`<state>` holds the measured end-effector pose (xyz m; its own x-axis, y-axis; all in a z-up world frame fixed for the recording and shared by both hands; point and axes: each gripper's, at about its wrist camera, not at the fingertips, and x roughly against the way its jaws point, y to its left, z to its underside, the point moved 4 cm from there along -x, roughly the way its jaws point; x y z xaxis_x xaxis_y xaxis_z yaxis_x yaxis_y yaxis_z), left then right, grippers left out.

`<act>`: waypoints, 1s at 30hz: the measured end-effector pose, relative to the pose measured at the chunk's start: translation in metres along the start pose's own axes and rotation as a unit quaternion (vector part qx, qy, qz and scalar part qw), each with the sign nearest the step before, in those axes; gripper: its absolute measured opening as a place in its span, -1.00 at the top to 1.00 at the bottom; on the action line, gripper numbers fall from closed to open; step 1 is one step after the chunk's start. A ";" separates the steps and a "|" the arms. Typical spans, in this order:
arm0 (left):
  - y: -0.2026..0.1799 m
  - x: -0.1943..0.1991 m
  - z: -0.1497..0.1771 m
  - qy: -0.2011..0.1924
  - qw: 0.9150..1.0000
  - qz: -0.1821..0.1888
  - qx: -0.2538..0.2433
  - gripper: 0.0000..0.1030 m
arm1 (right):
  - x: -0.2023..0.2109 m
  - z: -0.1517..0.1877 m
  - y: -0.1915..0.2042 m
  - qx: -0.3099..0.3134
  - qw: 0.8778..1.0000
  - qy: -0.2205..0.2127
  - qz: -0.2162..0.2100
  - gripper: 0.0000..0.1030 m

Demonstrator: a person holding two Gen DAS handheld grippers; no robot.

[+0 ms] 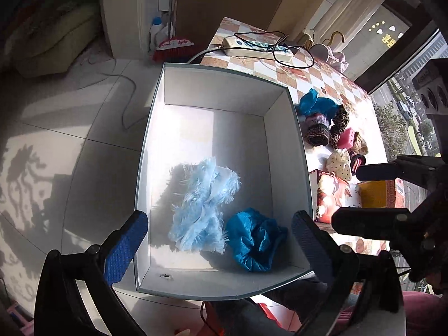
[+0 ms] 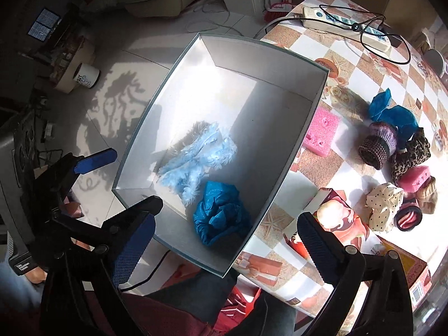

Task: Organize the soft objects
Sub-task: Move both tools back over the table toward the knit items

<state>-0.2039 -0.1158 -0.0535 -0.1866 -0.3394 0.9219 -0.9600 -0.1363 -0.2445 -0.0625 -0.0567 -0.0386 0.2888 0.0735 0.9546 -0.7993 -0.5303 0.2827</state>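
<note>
A white open box (image 1: 280,106) (image 2: 305,128) stands at the table's left edge. In it lie a light blue fluffy cloth (image 1: 201,207) (image 2: 196,156) and a crumpled dark blue cloth (image 1: 256,245) (image 2: 221,212). My left gripper (image 1: 221,246) is open and empty above the box's near end; it also shows in the right wrist view (image 2: 123,173). My right gripper (image 2: 224,246) is open and empty over the box's near corner; it shows at the right of the left wrist view (image 1: 366,193). A pile of soft items (image 2: 397,168) (image 1: 333,131) lies on the table right of the box.
The checkered table (image 2: 347,64) carries a power strip with cables (image 2: 347,22) (image 1: 260,46), a pink sponge (image 2: 322,131) beside the box, and printed cartons (image 2: 344,224) near the front. A tiled floor (image 1: 70,145) lies to the left, with a broom (image 1: 173,47).
</note>
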 end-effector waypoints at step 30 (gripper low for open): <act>-0.216 -0.166 -0.128 0.138 0.983 -0.031 -0.118 -0.99 | 0.064 0.084 -0.333 -0.303 0.952 0.014 0.029 -0.98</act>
<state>0.0080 0.0890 -0.1153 -0.1443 -0.0683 0.9872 -0.9870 0.0812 -0.1387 0.2667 0.0533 -0.0794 0.2281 0.0858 0.9698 -0.9732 0.0502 0.2245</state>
